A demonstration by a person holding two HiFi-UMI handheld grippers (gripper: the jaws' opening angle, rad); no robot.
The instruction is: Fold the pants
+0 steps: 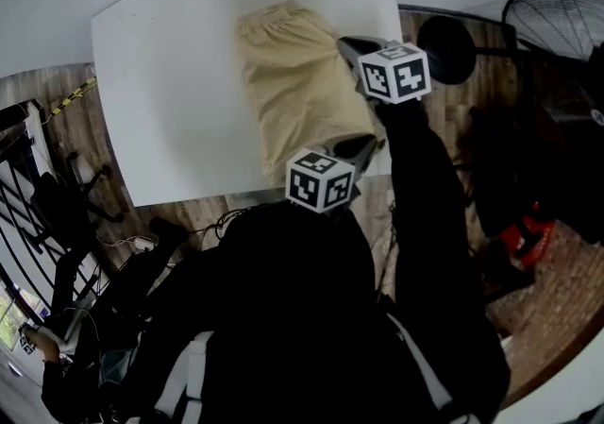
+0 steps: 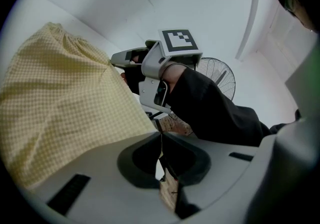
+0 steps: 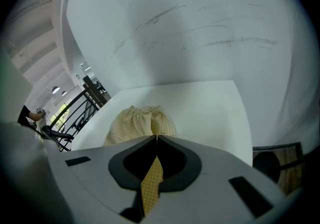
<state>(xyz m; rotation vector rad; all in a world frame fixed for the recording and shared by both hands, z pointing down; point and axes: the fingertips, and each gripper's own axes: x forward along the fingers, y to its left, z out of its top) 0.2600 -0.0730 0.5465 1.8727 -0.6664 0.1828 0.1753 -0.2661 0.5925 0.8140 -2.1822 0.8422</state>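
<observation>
Wood floor (image 1: 85, 129) all round, a black railing (image 1: 24, 214) off on the left, and a white table (image 1: 160, 82) in the middle with the pale yellow checked pants (image 1: 288, 82) on it. Waistband is at the far end and the legs run back toward the person.

From where I stand they look like 1 long narrow strip, so my guess is leg is already stacked on leg (can't swear to it, the layers don't show).

At the near end of the pants' right edge, the left gripper (image 1: 361, 144) has its jaws pressed together on the fabric. Further up that same edge, the right gripper (image 1: 347, 46) is clamped on a strip of the cloth too. That edge hangs lifted between the 2 of them, not flat.

I'd call it roughly midway: the edge needs laying down, and the crosswise folds aren't done yet. A fan (image 1: 557, 21) on the right stands well clear.
</observation>
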